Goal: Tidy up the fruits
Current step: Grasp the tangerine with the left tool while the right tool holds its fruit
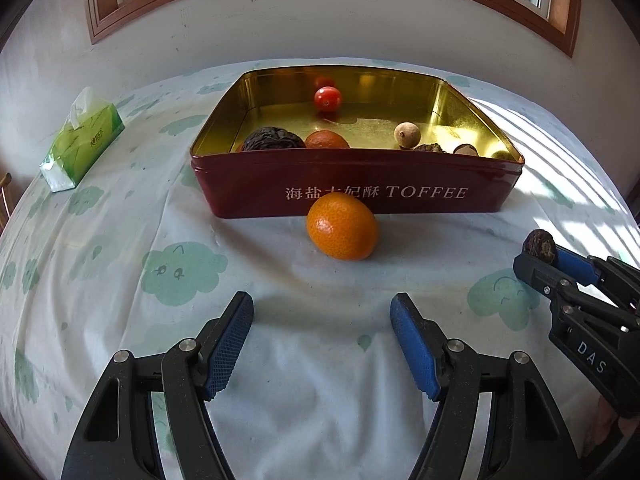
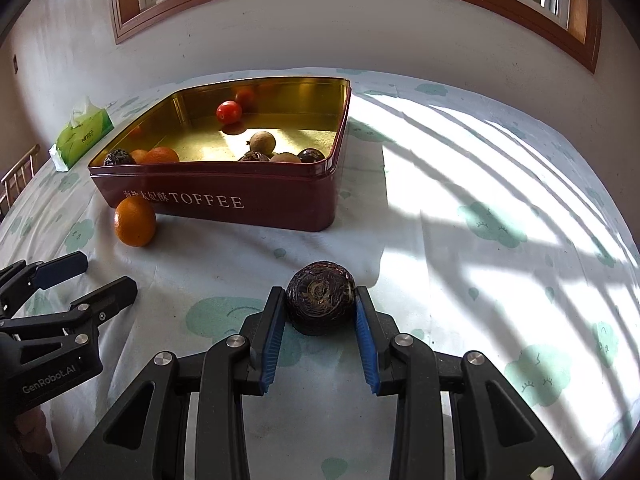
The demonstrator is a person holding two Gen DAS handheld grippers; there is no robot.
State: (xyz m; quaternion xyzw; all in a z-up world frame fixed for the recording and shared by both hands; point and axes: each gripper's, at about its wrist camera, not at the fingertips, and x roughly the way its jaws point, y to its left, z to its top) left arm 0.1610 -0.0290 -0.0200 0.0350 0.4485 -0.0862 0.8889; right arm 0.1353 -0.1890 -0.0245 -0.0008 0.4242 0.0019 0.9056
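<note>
A dark red toffee tin (image 1: 356, 188) (image 2: 224, 204) with a gold inside stands on the table. It holds a red tomato (image 1: 327, 98), a small orange (image 1: 326, 140), a dark wrinkled fruit (image 1: 273, 139), a brown round fruit (image 1: 407, 135) and a few others. A loose orange (image 1: 342, 227) (image 2: 135, 221) lies on the cloth against the tin's front. My left gripper (image 1: 322, 310) is open and empty, short of that orange. My right gripper (image 2: 320, 300) (image 1: 538, 258) is shut on a dark wrinkled fruit (image 2: 320, 297) (image 1: 539, 245) at the cloth.
A green tissue pack (image 1: 82, 140) (image 2: 82, 136) lies at the far left of the table. The white cloth with green cloud prints (image 2: 460, 280) is wrinkled. A wall with a wooden window frame (image 1: 120, 12) stands behind the table. A chair back (image 2: 18, 178) shows at left.
</note>
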